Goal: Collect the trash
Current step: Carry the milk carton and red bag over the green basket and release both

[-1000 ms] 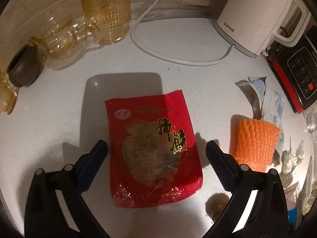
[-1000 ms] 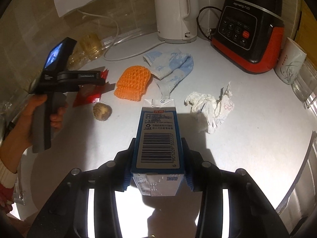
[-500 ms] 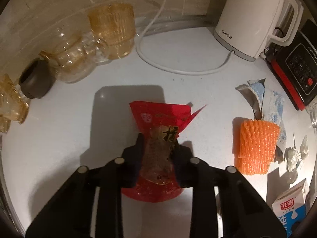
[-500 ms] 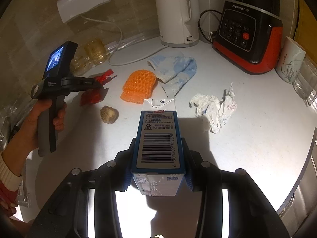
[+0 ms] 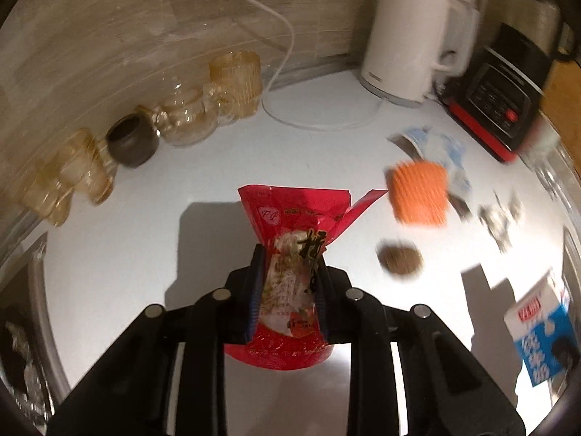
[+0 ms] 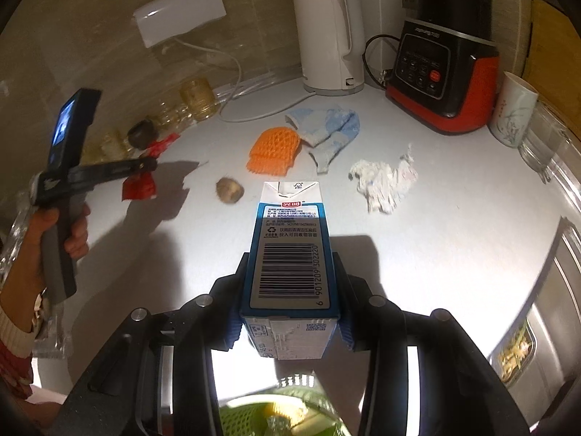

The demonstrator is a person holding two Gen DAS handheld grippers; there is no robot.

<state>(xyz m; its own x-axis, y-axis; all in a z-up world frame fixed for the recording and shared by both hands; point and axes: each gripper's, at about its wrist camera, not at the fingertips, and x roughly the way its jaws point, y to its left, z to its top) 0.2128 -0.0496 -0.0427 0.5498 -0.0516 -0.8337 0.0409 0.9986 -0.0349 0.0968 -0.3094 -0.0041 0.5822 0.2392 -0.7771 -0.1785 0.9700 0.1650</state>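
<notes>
left gripper [image 5: 288, 287] is pinched tight on the red snack wrapper [image 5: 294, 250], jaws nearly together with the film crumpled between the pads, top of the bag fanning out above them; it hangs off the white counter [image 5: 145, 239] with its shadow under it, so this reads as lifted for carrying, not resting. grip sits across the bag's middle, probably because flat film gives no edge to take from above. right gripper [image 6: 288, 290] is clamped partway open on the milk carton [image 6: 290, 254], pads on its two narrow sides, barcode face to the camera, carton tipped forward and held over a green mesh basket [image 6: 287, 410] at the bottom edge, likely the bin for the trash. both tongs loaded at once looks like a way to save a trip. left on the counter: orange foam net [image 6: 274, 150], blue-white cloth [image 6: 326, 129], crumpled tissue [image 6: 385, 181], a small brown lump [image 6: 230, 189]. kettle [image 6: 326, 36], blender base [image 6: 443, 76], the cup [image 6: 514, 109] and the amber glasses [image 5: 232, 87] by the wall look like keepers, parked well back from the litter.
</notes>
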